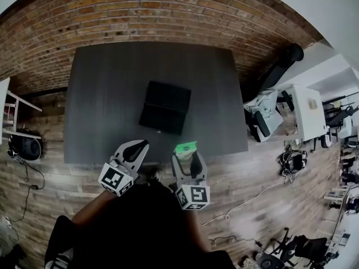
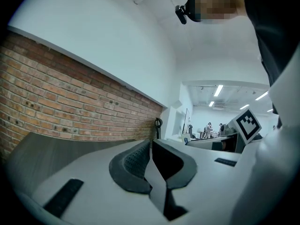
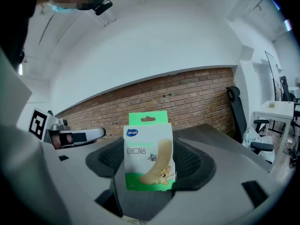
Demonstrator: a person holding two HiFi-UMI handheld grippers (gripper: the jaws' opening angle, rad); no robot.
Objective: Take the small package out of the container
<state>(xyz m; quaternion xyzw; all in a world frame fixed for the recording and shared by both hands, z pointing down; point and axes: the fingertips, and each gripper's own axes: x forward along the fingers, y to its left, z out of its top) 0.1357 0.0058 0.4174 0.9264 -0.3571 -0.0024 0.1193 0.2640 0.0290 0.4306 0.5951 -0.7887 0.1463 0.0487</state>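
Observation:
My right gripper [image 1: 187, 152] is shut on a small green and white package [image 3: 149, 151], a box with a plaster pictured on it, which stands upright between the jaws. From the head view the package [image 1: 185, 148] hangs over the table's near edge. A closed black container [image 1: 165, 107] lies flat in the middle of the dark table [image 1: 101, 88], well ahead of both grippers. My left gripper [image 1: 137, 148] is raised at the near edge, jaws together, holding nothing. In the left gripper view its jaws [image 2: 151, 165] point up toward the brick wall.
A brick wall [image 1: 151, 10] runs behind the table. To the right stand a black office chair [image 1: 280, 63] and white desks [image 1: 305, 114]. Cables lie on the wooden floor [image 1: 263, 195]. A black speaker-like object [image 1: 25, 147] sits at the left.

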